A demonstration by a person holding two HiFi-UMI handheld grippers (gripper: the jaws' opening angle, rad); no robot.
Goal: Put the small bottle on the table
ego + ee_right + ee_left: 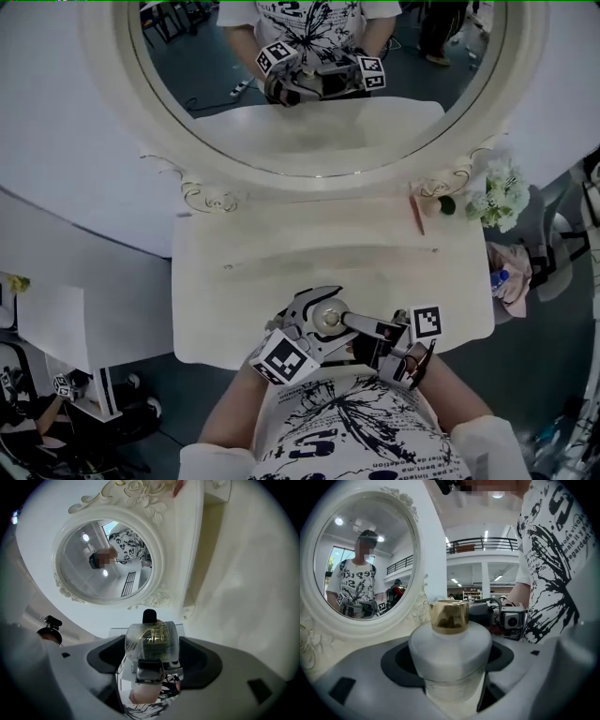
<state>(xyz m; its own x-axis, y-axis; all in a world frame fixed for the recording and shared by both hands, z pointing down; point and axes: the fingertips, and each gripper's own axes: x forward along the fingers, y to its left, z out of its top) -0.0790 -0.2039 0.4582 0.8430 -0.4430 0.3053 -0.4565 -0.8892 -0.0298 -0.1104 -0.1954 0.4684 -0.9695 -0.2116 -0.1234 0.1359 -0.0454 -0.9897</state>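
Table (281, 262) lies bare ahead — mirror (314, 84) behind, flowers (500, 195) beside its far-right corner.

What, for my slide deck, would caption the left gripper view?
Left hand-held gripper clamps a frosted, gold-capped small bottle upright near an ornate oval mirror.

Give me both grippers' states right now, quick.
Left gripper: shut on the frosted white bottle with a gold cap.
Right gripper: shut on the small clear-capped bottle.
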